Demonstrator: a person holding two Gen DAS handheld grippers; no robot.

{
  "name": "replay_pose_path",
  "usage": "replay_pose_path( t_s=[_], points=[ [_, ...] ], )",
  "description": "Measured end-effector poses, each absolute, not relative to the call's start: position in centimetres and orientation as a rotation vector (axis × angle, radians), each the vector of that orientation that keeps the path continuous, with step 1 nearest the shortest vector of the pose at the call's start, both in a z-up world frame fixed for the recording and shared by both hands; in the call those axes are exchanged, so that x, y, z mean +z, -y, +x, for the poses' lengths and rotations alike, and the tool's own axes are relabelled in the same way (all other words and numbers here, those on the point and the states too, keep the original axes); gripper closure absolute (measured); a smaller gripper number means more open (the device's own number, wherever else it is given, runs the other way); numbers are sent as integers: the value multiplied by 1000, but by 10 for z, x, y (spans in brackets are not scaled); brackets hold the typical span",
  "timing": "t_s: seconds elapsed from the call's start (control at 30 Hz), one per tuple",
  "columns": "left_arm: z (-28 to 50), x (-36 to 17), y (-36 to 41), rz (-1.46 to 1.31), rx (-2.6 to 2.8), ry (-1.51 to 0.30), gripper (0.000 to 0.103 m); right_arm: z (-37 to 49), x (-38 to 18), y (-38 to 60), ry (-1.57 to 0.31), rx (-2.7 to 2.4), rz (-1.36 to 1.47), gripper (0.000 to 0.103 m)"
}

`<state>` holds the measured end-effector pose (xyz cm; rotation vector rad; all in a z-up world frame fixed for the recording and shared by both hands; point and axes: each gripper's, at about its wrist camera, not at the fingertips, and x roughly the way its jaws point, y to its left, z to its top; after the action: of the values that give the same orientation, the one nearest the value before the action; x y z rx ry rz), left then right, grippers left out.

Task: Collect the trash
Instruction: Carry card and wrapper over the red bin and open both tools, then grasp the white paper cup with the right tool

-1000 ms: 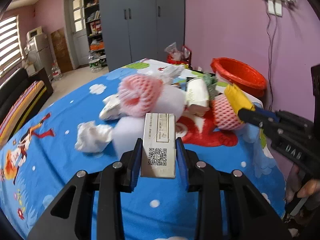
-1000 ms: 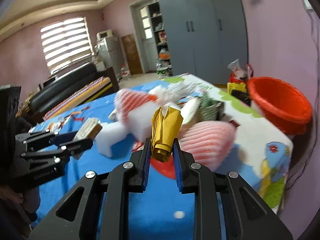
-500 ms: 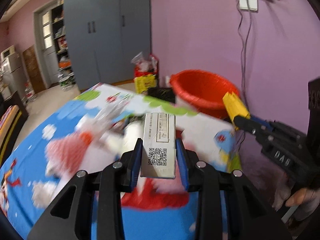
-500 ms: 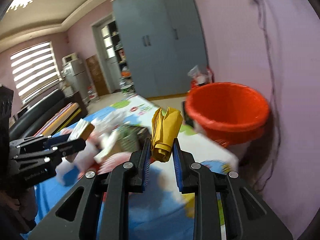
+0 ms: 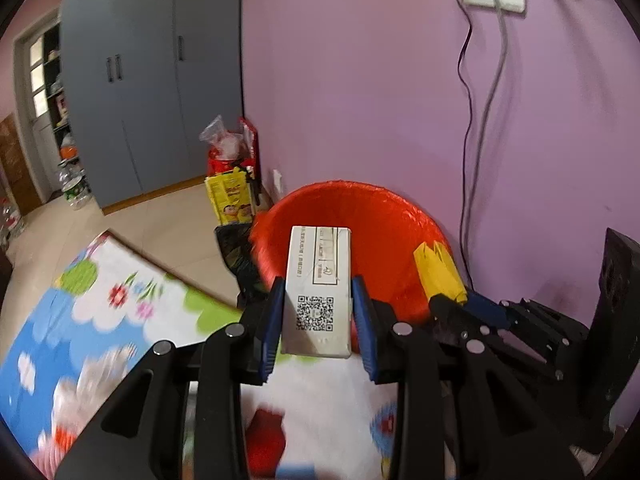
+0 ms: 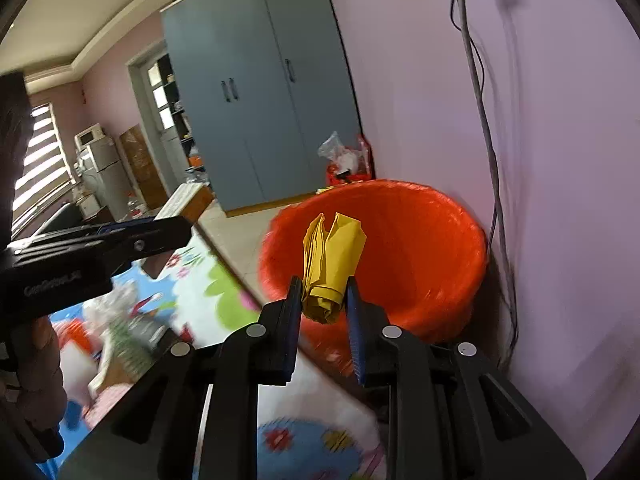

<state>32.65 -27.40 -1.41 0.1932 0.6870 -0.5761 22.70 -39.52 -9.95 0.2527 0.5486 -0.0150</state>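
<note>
You've got a grey-blue wardrobe [image 5: 132,92] at back, yellow bag [image 5: 231,198] on floor, cables [image 5: 478,120] down the purple wall.

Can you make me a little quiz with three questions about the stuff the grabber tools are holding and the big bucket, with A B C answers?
1. Where is the red bucket?
A. on the floor by the purple wall
B. on top of the wardrobe
C. on the table

2. What colour is the folded paper in the right tool?
A. green
B. yellow
C. black

3. What is the left tool doing?
A. hanging open, holding nothing
B. lying in the bucket
C. clamped on a white box

Answers: 1 A, it stands past the table edge against the wall. 2 B, bright yellow folds. 3 C, both pads press the box's sides.
</note>
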Motion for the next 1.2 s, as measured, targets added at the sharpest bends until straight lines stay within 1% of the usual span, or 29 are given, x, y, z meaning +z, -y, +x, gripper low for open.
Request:
replay_pose_path(
  t_s=[0.3, 0.4, 0.43, 0.47, 0.5, 0.53, 0.57, 0.6, 0.63, 0.67, 0.73, 0.8, 0.83, 0.87, 0.9, 0.97, 1.0, 1.03, 1.2],
  points=[
    [403, -35, 330, 232, -580, -712, 70, 290, -125, 433, -583, -66, 244, 80],
    [422, -44, 340, 244, -562, -717, 70, 301, -130, 440, -585, -88, 229, 78],
    [428, -46, 342, 241, -561, -721, 69, 306, -132, 444, -584, -98, 227, 75],
    [432, -47, 343, 241, -559, -725, 63, 305, -133, 444, -586, -98, 228, 75],
    [438, -48, 344, 245, -547, -727, 48, 308, -134, 447, -590, -99, 222, 75],
    [440, -47, 344, 248, -533, -719, 41, 307, -134, 447, -593, -106, 212, 74],
    [440, -45, 342, 248, -520, -704, 34, 307, -133, 447, -594, -113, 197, 72],
    [439, -43, 340, 247, -516, -687, 32, 304, -131, 447, -591, -117, 189, 68],
    [438, -41, 337, 247, -522, -677, 31, 301, -129, 447, -583, -121, 184, 57],
    [437, -39, 334, 248, -531, -673, 28, 297, -127, 447, -568, -125, 178, 54],
    [432, -32, 325, 245, -533, -663, 28, 288, -122, 445, -560, -130, 164, 54],
    [424, -23, 312, 229, -524, -649, 22, 281, -115, 444, -557, -135, 160, 54],
    [420, -16, 305, 225, -511, -641, 21, 278, -111, 443, -557, -138, 158, 54],
    [414, -11, 297, 220, -501, -630, 19, 273, -106, 441, -555, -138, 156, 54],
    [405, -2, 286, 216, -494, -613, 13, 265, -99, 438, -545, -136, 153, 54],
    [389, 12, 266, 217, -476, -579, 7, 248, -86, 428, -521, -126, 146, 53],
    [379, 21, 252, 213, -457, -559, 5, 240, -80, 423, -511, -121, 144, 51],
    [370, 28, 239, 209, -443, -550, 5, 230, -74, 417, -498, -115, 143, 50],
    [329, 50, 161, 147, -363, -531, 5, 191, -63, 377, -480, -41, 142, 49]
  ],
)
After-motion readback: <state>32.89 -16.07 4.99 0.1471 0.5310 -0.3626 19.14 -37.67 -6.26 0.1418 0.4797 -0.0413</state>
